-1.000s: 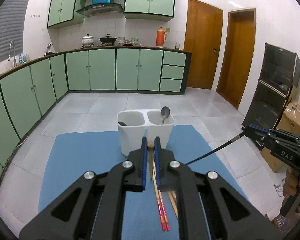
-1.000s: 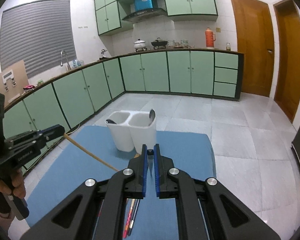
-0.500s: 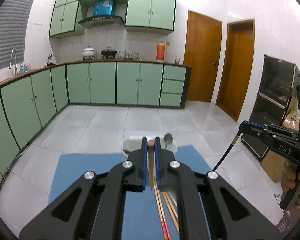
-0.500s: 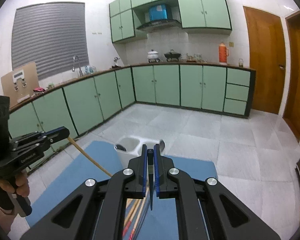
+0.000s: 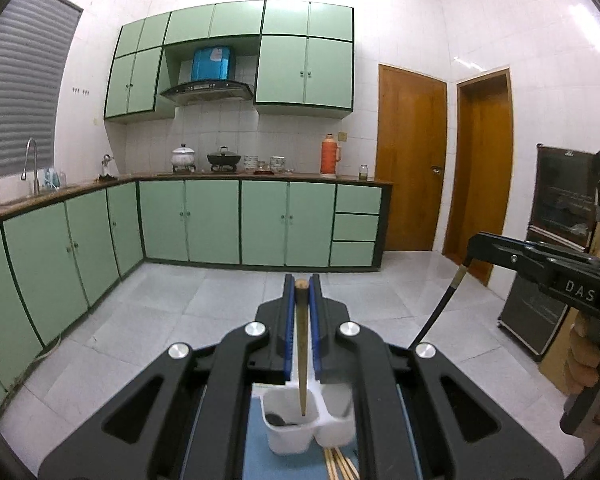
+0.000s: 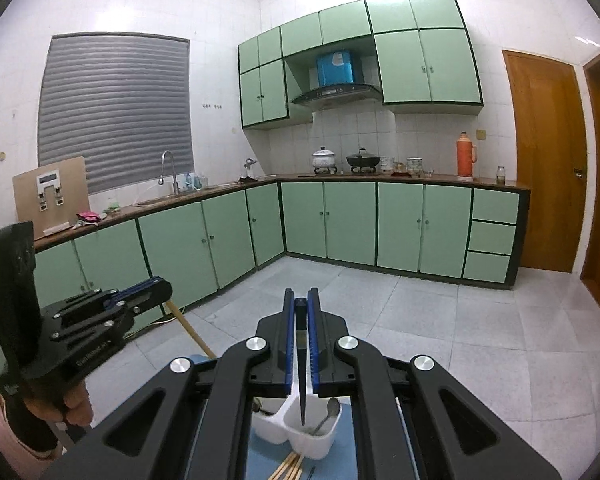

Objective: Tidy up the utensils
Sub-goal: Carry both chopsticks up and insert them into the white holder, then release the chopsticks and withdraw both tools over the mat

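My left gripper is shut on a wooden chopstick that hangs tip-down over the left compartment of the white two-compartment holder. My right gripper is shut on a black chopstick that hangs tip-down over the right compartment of the holder, where a metal spoon leans. A dark utensil lies in the left compartment. Each gripper shows in the other's view, the right and the left.
The holder stands on a blue mat on the table. More wooden chopsticks lie on the mat in front of the holder. Green kitchen cabinets and wooden doors are far behind.
Both grippers have risen and tilted up, so the chopsticks now hang upright above the holder instead of slanting toward the mat.
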`<state>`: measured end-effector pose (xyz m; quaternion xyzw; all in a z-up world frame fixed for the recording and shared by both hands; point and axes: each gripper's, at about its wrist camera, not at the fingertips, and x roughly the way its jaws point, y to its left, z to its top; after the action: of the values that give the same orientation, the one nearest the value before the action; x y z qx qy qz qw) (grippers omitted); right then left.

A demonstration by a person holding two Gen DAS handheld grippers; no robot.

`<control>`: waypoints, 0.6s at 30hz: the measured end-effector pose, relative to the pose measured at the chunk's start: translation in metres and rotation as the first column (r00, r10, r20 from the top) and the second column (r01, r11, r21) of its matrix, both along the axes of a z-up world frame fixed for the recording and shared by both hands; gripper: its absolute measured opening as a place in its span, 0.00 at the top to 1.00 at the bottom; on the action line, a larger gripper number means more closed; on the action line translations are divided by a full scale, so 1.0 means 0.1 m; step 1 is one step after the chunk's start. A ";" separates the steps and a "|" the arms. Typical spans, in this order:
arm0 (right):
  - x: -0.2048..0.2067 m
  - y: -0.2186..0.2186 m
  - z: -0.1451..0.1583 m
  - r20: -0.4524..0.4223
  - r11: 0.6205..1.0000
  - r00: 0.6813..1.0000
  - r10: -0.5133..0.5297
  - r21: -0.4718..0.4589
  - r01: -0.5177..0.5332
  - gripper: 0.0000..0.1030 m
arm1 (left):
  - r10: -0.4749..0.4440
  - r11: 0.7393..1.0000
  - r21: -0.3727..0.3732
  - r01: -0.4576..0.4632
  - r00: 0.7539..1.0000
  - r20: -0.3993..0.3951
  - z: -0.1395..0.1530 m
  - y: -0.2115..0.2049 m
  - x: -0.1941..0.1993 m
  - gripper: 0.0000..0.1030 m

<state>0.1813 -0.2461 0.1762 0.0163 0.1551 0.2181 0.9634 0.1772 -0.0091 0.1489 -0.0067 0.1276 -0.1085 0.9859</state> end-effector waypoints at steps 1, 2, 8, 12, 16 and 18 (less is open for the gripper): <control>0.09 0.03 -0.03 -0.009 1.000 1.000 0.003 0.000 -0.003 0.94 | 0.001 1.000 0.001 -0.001 1.000 -0.002 -0.02 -0.02 0.06 0.94; 0.15 0.06 -0.07 -0.018 1.000 1.000 0.004 -0.002 -0.004 0.94 | 0.001 1.000 0.002 -0.001 1.000 -0.008 -0.04 -0.04 0.13 0.94; 0.53 0.20 -0.52 -0.114 1.000 0.993 0.005 -0.022 -0.008 0.94 | 0.004 1.000 0.003 -0.004 0.996 -0.085 -0.40 -0.10 0.55 0.94; 0.64 0.21 -0.78 -0.170 1.000 0.985 0.014 -0.012 -0.016 0.94 | -0.001 1.000 0.011 0.003 0.990 -0.144 -0.63 -0.09 0.67 0.94; 0.67 0.20 -0.93 -0.216 1.000 0.976 0.021 -0.015 -0.025 0.93 | -0.001 1.000 0.010 0.002 0.981 -0.192 -0.79 -0.04 0.70 0.87; 0.62 0.16 -0.96 -0.214 1.000 0.977 0.019 -0.011 -0.022 0.89 | 0.003 1.000 0.008 -0.002 0.982 -0.190 -0.82 0.00 0.67 0.77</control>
<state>0.2435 -0.2301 0.0801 0.0317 0.2595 0.2240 0.9389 0.2440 -0.0089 0.0664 -0.0136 0.2214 -0.1058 0.9693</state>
